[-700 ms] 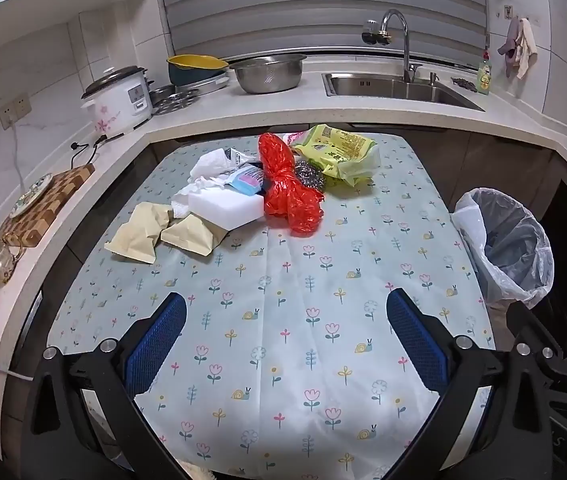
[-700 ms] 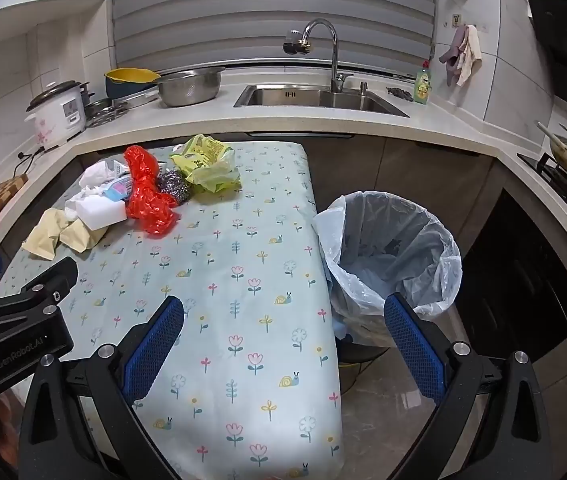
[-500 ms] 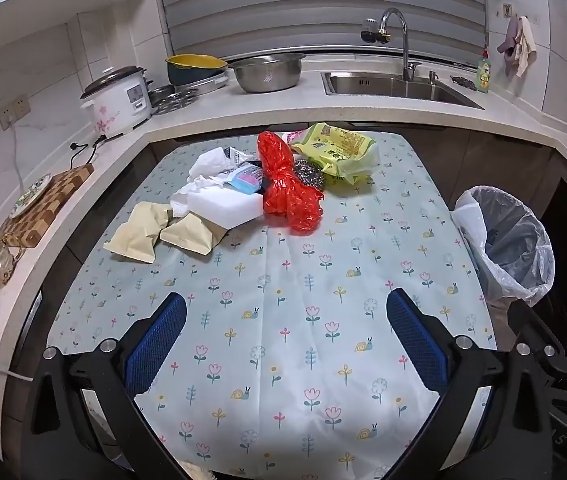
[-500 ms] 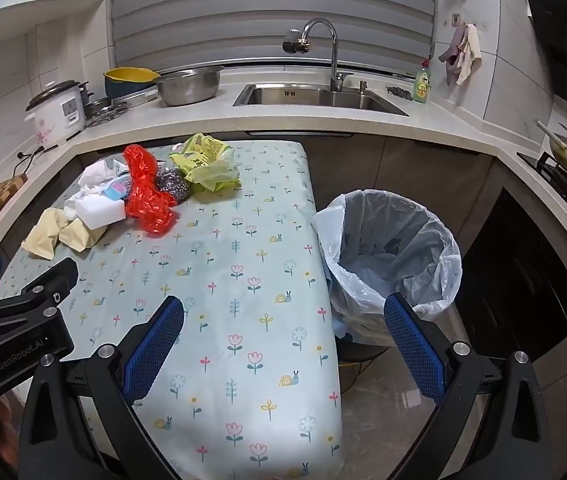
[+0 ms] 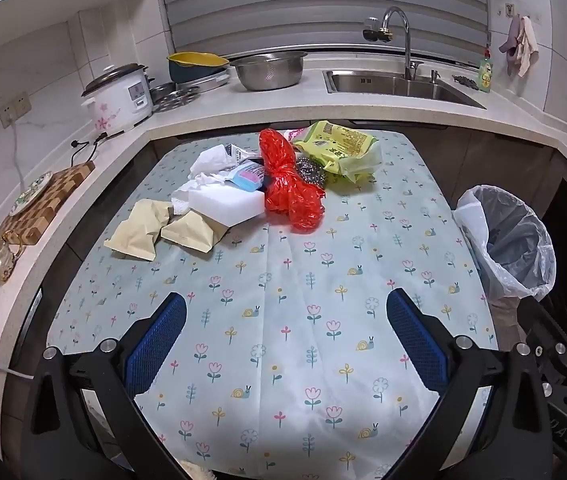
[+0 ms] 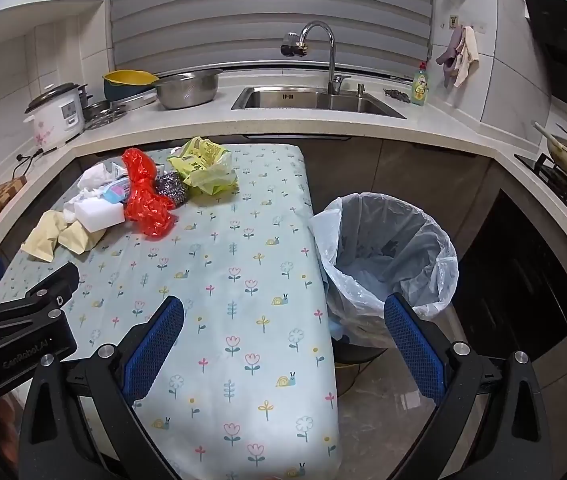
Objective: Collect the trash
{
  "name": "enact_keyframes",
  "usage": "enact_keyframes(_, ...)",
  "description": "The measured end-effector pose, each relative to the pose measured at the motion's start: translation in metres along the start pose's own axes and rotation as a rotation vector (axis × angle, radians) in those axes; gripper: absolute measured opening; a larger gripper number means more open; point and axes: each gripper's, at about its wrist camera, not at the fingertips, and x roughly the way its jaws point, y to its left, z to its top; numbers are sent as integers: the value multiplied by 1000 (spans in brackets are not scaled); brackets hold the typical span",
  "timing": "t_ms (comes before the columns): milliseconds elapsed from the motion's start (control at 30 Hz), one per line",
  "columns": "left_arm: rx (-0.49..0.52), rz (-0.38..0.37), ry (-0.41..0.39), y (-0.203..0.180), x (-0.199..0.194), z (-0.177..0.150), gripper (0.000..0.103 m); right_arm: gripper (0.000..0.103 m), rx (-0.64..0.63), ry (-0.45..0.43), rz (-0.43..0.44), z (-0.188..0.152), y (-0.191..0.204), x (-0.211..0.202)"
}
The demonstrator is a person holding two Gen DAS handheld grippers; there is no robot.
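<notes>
Red bag (image 5: pixel 289 184) lengthwise, seemingly sinkward

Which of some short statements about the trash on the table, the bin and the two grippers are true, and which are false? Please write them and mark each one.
1. The red plastic bag lies on the table among the other trash. True.
2. The left gripper holds the white sponge block. False: its jaws are open and empty, well short of the pile.
3. The trash bin stands beside the table and has a plastic liner. True.
4. The steel scourer is already in the bin. False: it lies on the table, between the red bag and the yellow-green packet.
5. The right gripper is open. True.
</notes>
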Motion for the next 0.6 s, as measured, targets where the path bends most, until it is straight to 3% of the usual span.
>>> enact_keyframes(600, 0, 0, -2, 1, 0, 0, 96, 96, 0, -20, -1, 1, -1, -4)
